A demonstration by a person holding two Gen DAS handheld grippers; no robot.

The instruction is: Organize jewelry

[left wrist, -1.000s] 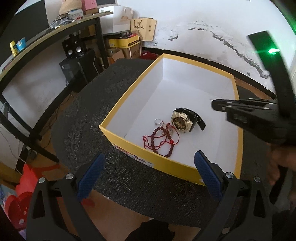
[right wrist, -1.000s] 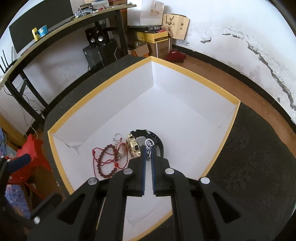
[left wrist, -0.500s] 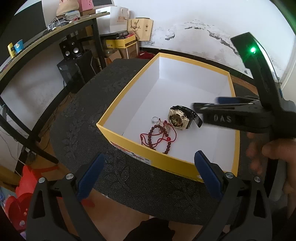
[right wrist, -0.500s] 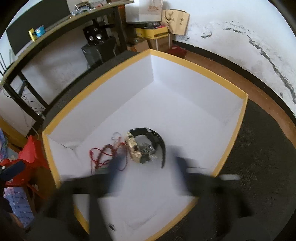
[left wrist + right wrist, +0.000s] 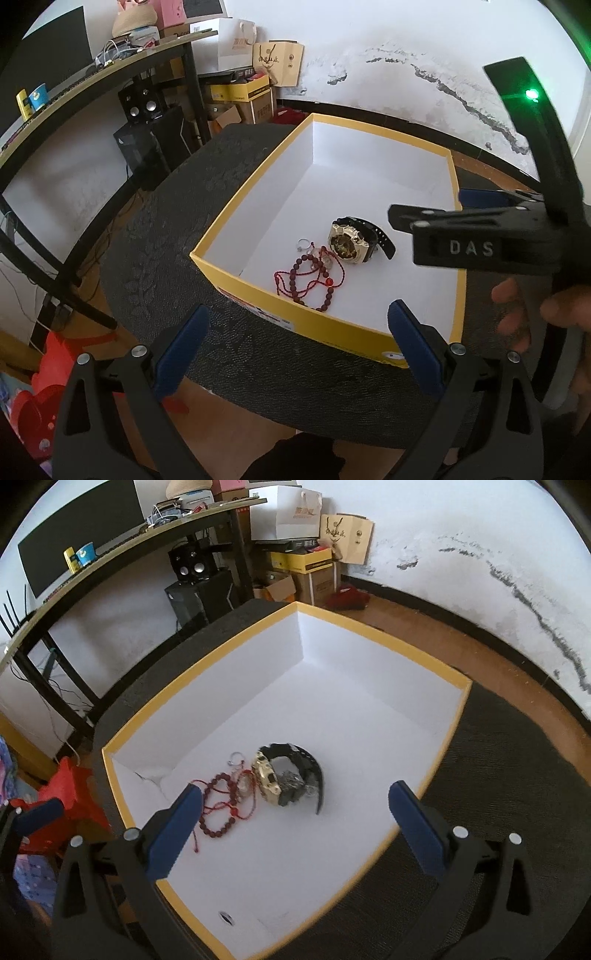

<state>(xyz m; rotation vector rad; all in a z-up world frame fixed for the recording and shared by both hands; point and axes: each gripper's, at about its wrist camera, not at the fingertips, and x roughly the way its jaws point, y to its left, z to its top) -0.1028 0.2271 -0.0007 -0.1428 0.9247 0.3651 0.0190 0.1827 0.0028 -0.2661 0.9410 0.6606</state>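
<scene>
Inside the yellow box, I saw the watch beside red beads; both grippers' fingers stood apart, empty

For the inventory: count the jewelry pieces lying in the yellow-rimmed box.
At least 3: gold-faced black-strap watch mid-floor, dark red bead bracelet left of it, small silver ring behind the beads. The tangle may hide more.
</scene>
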